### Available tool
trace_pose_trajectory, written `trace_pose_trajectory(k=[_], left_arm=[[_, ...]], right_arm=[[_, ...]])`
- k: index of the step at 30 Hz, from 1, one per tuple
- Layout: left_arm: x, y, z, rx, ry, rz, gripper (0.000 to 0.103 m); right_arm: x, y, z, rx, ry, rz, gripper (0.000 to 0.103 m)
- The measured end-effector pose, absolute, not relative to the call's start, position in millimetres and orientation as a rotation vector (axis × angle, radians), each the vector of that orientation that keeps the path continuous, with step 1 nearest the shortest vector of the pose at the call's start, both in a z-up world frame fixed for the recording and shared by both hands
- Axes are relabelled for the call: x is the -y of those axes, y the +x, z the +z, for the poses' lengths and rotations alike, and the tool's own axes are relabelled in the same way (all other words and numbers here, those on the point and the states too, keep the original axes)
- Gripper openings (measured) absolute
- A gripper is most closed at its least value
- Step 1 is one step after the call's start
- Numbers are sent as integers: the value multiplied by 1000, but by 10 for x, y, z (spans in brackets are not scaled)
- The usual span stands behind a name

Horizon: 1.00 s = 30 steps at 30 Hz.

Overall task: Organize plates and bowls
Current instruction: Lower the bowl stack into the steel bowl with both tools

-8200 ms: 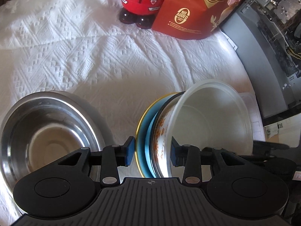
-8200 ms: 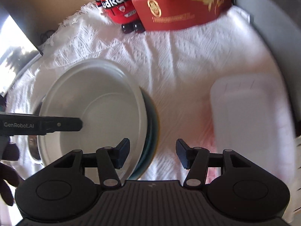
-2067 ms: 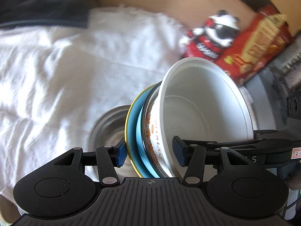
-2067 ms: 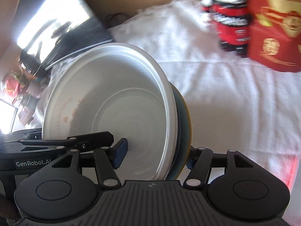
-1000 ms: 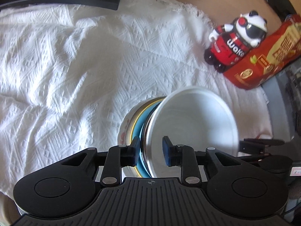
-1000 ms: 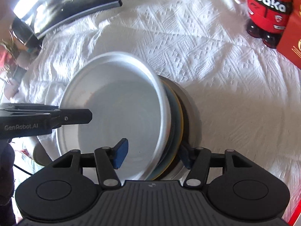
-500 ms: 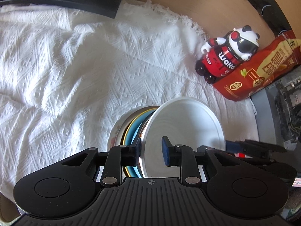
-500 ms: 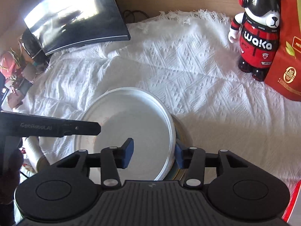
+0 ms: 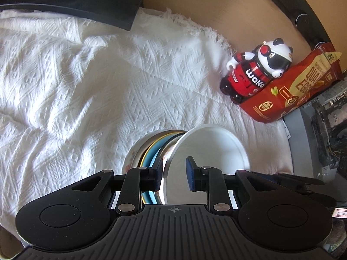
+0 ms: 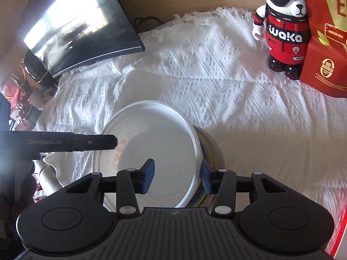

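Note:
A white plastic bowl (image 9: 213, 146) with orange print tops a stack on the white cloth. Under it lie blue plates with a yellow rim (image 9: 151, 153), a steel bowl (image 10: 216, 153) and a flower-patterned dish edge (image 9: 130, 159). My left gripper (image 9: 174, 173) is shut on the bowl's left wall, one pad inside and one between the bowl and the plates. My right gripper (image 10: 176, 175) is shut on the opposite side of the white bowl (image 10: 156, 134), with its outer pad against the rim. The bowl tilts slightly on the stack.
A panda figure (image 9: 256, 73) and a red snack pouch (image 9: 299, 86) stand at the back right. A dark monitor (image 10: 80, 23) leans at the back left. A grey computer case (image 9: 321, 134) borders the cloth on the right. Rumpled cloth (image 9: 76, 86) spreads to the left.
The plates and white bowl were carried left and now sit in the steel bowl. Both grippers' jaws narrowed from around the whole stack to the white bowl's wall. Both cameras drew back upward.

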<state>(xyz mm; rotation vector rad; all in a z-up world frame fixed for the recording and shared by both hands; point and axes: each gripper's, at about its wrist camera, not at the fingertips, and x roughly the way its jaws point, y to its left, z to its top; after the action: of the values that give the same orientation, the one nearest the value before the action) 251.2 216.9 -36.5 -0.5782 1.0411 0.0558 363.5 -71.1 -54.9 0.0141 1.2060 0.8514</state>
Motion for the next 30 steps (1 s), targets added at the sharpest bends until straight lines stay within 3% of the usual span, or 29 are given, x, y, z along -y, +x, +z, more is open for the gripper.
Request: trace_pose_trajectory(k=[30], left_arm=[[-2250, 2402, -317, -1034, -626, 30, 23]], right_arm=[[770, 3625, -510, -1212, 29, 805, 47]])
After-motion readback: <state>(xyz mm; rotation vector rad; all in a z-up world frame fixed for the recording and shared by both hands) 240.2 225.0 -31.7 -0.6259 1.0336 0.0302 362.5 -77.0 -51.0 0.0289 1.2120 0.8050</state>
